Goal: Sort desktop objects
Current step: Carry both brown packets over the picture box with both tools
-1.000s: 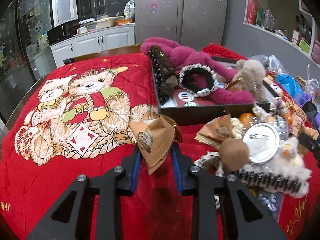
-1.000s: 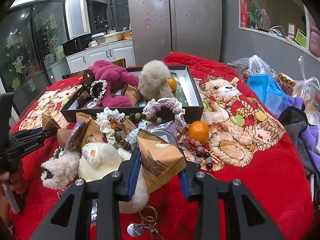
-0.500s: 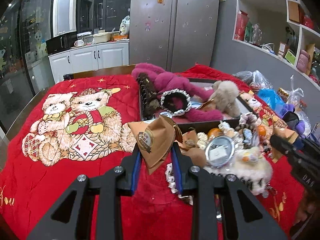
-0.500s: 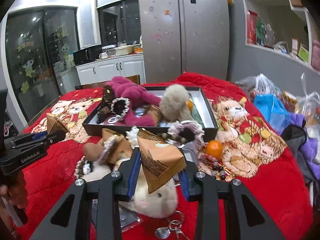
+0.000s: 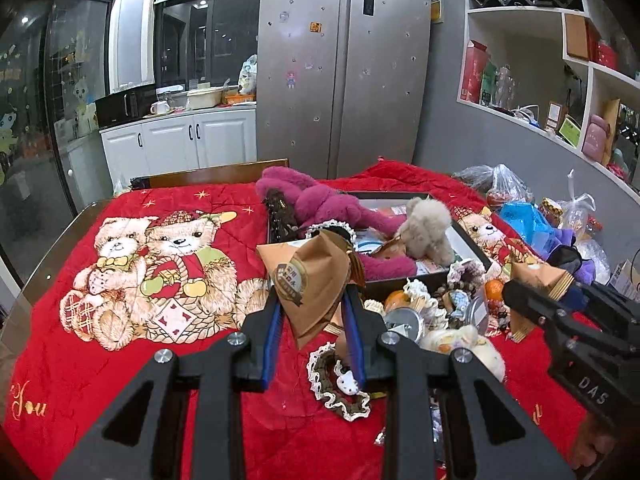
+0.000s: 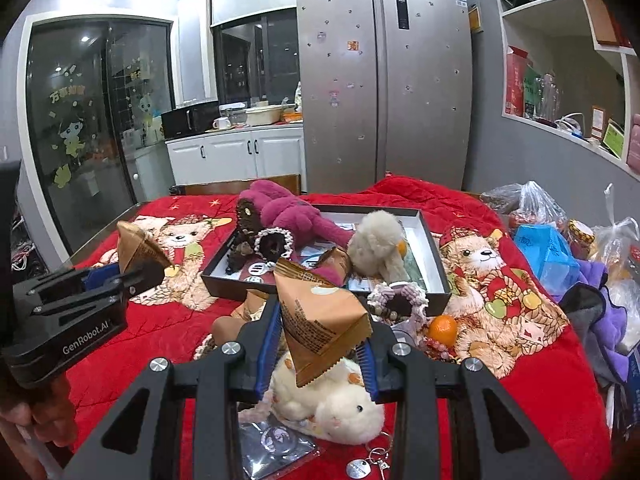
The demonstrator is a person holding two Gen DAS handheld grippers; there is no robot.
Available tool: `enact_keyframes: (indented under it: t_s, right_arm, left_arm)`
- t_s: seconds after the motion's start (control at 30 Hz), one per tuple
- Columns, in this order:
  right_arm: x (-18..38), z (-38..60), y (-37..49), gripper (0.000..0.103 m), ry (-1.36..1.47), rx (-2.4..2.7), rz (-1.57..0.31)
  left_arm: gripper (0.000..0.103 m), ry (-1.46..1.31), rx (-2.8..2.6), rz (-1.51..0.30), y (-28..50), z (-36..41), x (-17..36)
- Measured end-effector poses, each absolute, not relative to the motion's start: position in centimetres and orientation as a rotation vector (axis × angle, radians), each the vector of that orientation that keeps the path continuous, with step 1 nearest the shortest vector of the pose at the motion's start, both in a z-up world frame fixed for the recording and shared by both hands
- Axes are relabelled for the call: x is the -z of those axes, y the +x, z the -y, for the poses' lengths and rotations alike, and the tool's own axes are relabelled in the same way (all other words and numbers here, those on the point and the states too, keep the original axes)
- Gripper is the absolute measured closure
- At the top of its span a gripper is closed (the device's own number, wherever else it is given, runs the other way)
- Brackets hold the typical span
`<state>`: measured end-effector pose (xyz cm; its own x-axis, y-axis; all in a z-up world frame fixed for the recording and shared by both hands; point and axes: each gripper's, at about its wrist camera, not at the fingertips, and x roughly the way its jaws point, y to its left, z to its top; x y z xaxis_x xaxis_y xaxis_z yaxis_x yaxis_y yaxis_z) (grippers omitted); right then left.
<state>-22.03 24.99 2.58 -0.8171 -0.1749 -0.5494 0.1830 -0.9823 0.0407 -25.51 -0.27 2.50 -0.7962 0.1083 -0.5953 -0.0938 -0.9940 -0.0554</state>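
Left gripper (image 5: 313, 314) clamped on a brown triangular paper snack packet (image 5: 310, 284), right gripper (image 6: 320, 350) clamped on an orange-brown triangular foil snack packet (image 6: 320, 322), both raised above the red teddy-bear blanket (image 5: 160, 360), near the black shallow tray (image 6: 434, 276) of plush toys.

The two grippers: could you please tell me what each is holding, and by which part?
The left gripper pinches a brown triangular paper packet by its lower tip; the right gripper clamps an orange-brown triangular packet around its lower half.
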Motion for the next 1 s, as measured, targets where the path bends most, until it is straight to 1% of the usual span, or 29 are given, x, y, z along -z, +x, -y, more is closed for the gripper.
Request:
enact_keyframes:
  t_s: [0.43, 0.63, 0.77, 1.0]
  right_arm:
    - [-6.2, -24.7, -22.5, 0.068, 0.821, 2.768, 0.01]
    - [-7.4, -24.6, -23.7, 0.068, 0.825, 2.799, -0.037]
    - [-7.9, -24.8, -25.3, 0.068, 0.835, 2.805, -0.046]
    - [-7.4, -25.0, -29.7, 0.068, 0.866, 2.795, -0.066]
  left_arm:
    - [0.074, -0.933, -2.912, -0.005, -26.4, -0.5, -6.8]
    - [0.074, -0.95, -2.89, -0.042, -28.4, -1.6, -7.8]
    - [0.074, -0.974, -2.861, -0.044, -30.7, -2.4, -7.5]
    - [0.074, -1.035, -2.826, -0.005, -37.1, -3.8, -5.1]
